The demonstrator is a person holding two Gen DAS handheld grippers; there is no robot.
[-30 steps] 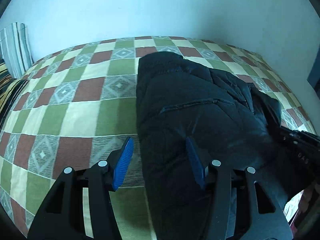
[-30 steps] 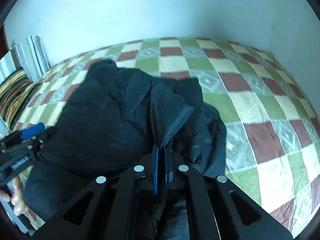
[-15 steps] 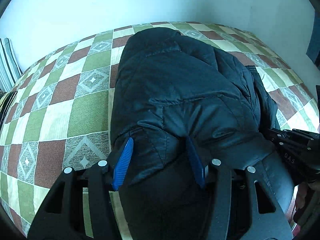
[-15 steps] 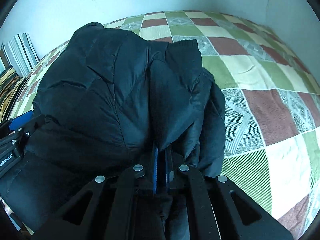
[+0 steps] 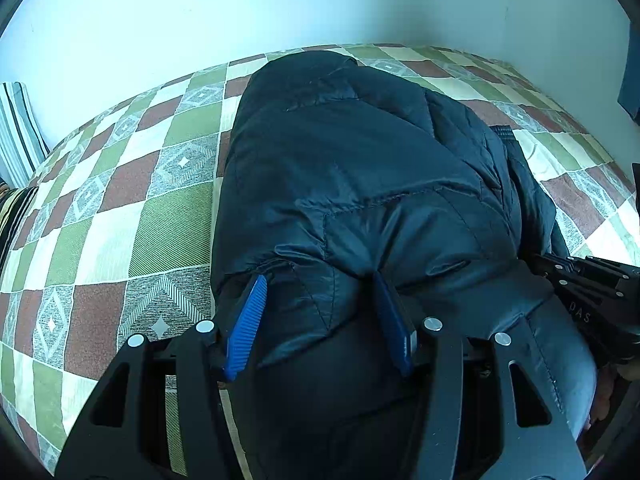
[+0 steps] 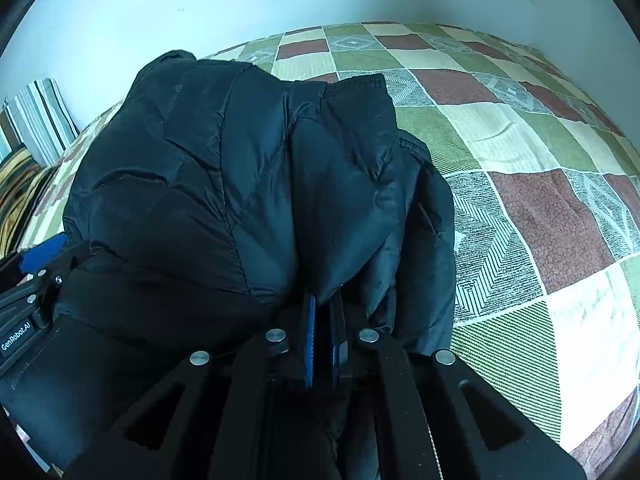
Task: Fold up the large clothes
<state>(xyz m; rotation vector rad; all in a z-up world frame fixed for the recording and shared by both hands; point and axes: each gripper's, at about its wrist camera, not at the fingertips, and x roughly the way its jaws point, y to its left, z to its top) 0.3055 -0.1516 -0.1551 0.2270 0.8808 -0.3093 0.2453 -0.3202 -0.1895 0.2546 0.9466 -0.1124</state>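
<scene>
On the checkered bedspread our black puffer jacket lies bunched; the right gripper pinches its edge tight, the left gripper gapes wide around a fold, which we should clamp before lifting evenly.

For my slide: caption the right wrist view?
Right gripper pinches the black puffer jacket over a checkered bedspread.
</scene>
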